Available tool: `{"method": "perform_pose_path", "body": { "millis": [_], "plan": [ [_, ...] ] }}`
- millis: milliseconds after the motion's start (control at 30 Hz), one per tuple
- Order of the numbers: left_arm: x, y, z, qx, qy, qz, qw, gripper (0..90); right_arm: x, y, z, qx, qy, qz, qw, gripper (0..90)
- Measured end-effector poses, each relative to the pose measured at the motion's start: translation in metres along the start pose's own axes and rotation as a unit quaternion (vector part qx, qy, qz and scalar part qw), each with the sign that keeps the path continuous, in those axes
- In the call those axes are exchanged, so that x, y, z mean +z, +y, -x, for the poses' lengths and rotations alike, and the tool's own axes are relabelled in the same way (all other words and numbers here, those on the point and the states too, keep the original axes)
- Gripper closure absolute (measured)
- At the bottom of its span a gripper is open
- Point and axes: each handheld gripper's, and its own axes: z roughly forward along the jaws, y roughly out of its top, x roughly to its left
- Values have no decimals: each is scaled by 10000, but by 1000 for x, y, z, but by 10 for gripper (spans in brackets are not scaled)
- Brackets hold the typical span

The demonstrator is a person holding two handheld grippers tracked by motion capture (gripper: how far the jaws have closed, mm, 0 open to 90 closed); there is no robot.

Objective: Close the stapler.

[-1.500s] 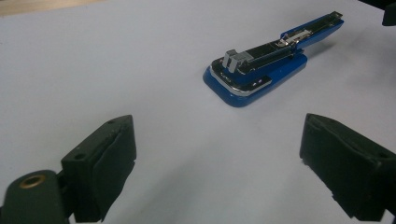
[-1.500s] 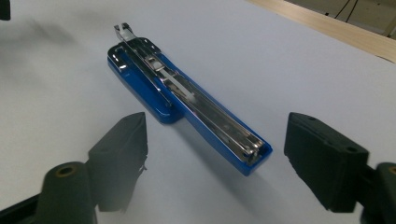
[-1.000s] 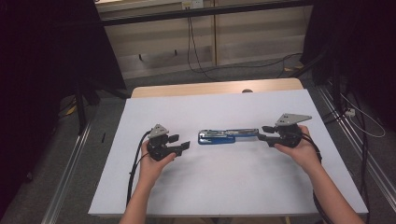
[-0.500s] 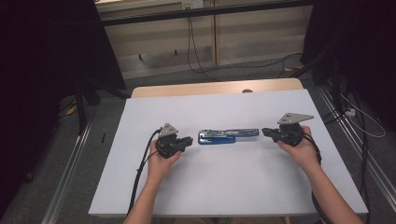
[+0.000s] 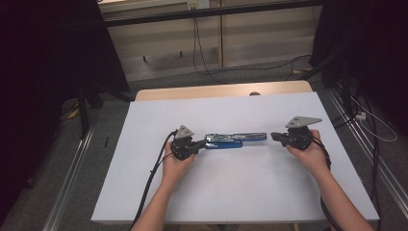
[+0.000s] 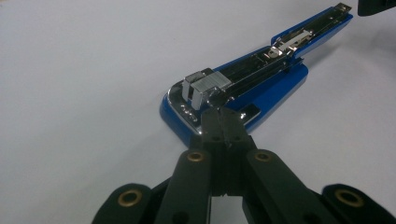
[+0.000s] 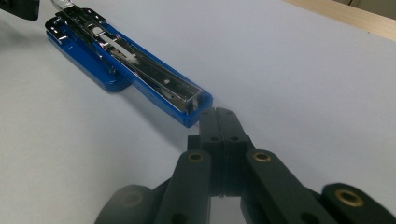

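Observation:
A blue stapler (image 5: 235,139) lies opened flat in the middle of the white table, its metal staple channel facing up (image 6: 243,88) (image 7: 130,60). My left gripper (image 5: 198,145) is at the stapler's left end. Its jaws have just been closing and now stand shut, tips together (image 6: 222,116) against the metal hinge end, with nothing clearly between them. My right gripper (image 5: 273,136) is off the stapler's right end, shut, its tips (image 7: 218,114) right beside the blue tip. Each gripper view catches the other gripper's black tip (image 6: 376,5) (image 7: 18,9) at the stapler's far end.
A white sheet (image 5: 240,192) covers the table, with a wooden edge (image 5: 216,91) bare at the back. Cables (image 5: 211,67) trail over the floor behind, and metal rails (image 5: 72,178) run along both sides.
My left gripper has moved right to the stapler's left end and its jaws have closed. The right gripper's jaws have also closed, and that hand has hardly moved.

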Motion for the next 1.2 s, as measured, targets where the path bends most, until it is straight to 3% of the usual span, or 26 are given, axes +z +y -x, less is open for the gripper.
{"method": "perform_pose_path", "body": {
  "millis": [233, 400, 800, 900, 1200],
  "plan": [
    [3, 0, 2, 117, -10, -55, 9999, 900, 5, 0, -4, -108, 8, -150, 9998, 900],
    [5, 1, 1, 66, 23, 35, 10000, 900, 7, 0, -7, -156, 50, -263, 9995, 900],
    [9, 0, 3, 166, 82, 57, 9998, 900, 16, -3, -8, -228, 123, -537, 9982, 900],
    [9, 1, 4, 202, 92, 45, 9997, 900, 18, -4, -8, -210, 225, -543, 9981, 900],
    [9, 1, 3, 219, 98, 35, 9997, 900, 20, 0, -12, -256, 232, -495, 9982, 900]
  ]
}}
